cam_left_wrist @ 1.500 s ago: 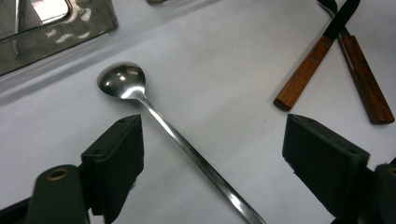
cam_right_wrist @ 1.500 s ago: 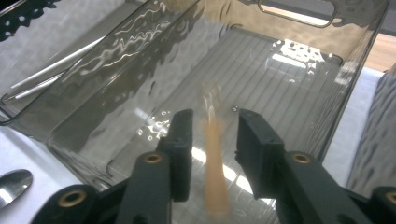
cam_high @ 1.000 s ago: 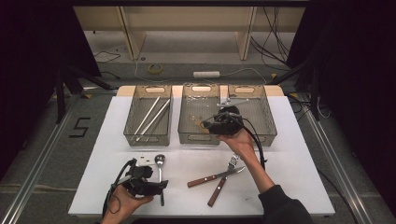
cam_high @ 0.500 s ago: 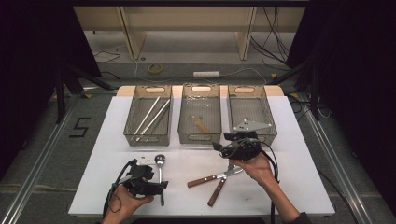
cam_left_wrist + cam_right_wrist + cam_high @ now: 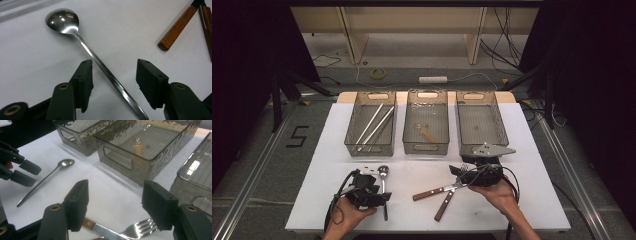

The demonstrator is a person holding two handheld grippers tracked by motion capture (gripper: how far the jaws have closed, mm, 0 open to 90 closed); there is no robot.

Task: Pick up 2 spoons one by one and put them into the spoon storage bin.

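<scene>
The spoon [image 5: 75,30] is plain polished steel, with a round bowl and a long thin handle, and it lies flat on the white table [image 5: 532,145] in front of the left bin [image 5: 371,125]. The left gripper [image 5: 113,77] stands over the handle with one jaw on each side of it; the jaws have just been closing in, but neither pad touches the metal. The handle's tip runs out of the left gripper view at the bottom.

To the right of the spoon lie a fork [image 5: 140,228] and a second wooden-handled piece [image 5: 444,205], crossed near their heads. The right gripper [image 5: 116,205] hovers above the fork's tines, jaws apart and gripping nothing, having just opened wider. In the high view the hand and gripper cover the crossing, so the second piece's head cannot be made out.

The middle bin [image 5: 426,122], just right of the left one, holds a small wooden-handled item [image 5: 428,134], too small to identify. Metal rods [image 5: 374,124] lie in the left bin.
</scene>
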